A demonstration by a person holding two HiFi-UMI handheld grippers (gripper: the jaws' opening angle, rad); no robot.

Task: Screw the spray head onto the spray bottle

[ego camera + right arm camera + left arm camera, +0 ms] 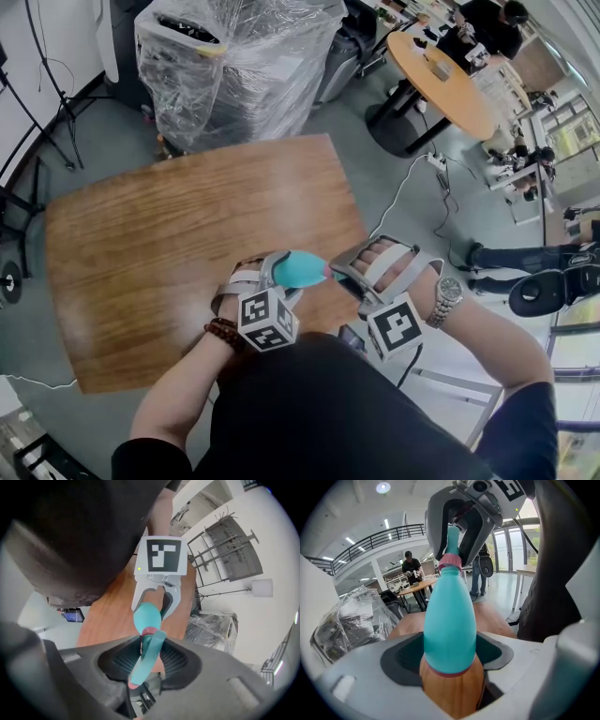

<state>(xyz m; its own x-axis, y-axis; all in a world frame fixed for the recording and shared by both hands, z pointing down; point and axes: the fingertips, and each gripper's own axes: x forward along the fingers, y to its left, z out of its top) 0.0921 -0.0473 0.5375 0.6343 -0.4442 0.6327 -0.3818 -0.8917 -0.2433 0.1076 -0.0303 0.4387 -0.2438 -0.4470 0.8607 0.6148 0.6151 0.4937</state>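
Observation:
In the head view my left gripper is shut on the teal spray bottle, holding it above the near edge of the wooden table. The left gripper view shows the bottle and its wood-coloured base clamped between the pads, neck pointing away. A pink collar rings the neck. My right gripper comes in from the right and is shut on the teal spray head, which sits on the bottle's neck. Whether the collar is threaded tight is hidden.
A pallet of goods wrapped in clear film stands beyond the table's far edge. A round orange table with people around it is at the back right. A white cable trails on the floor to the right.

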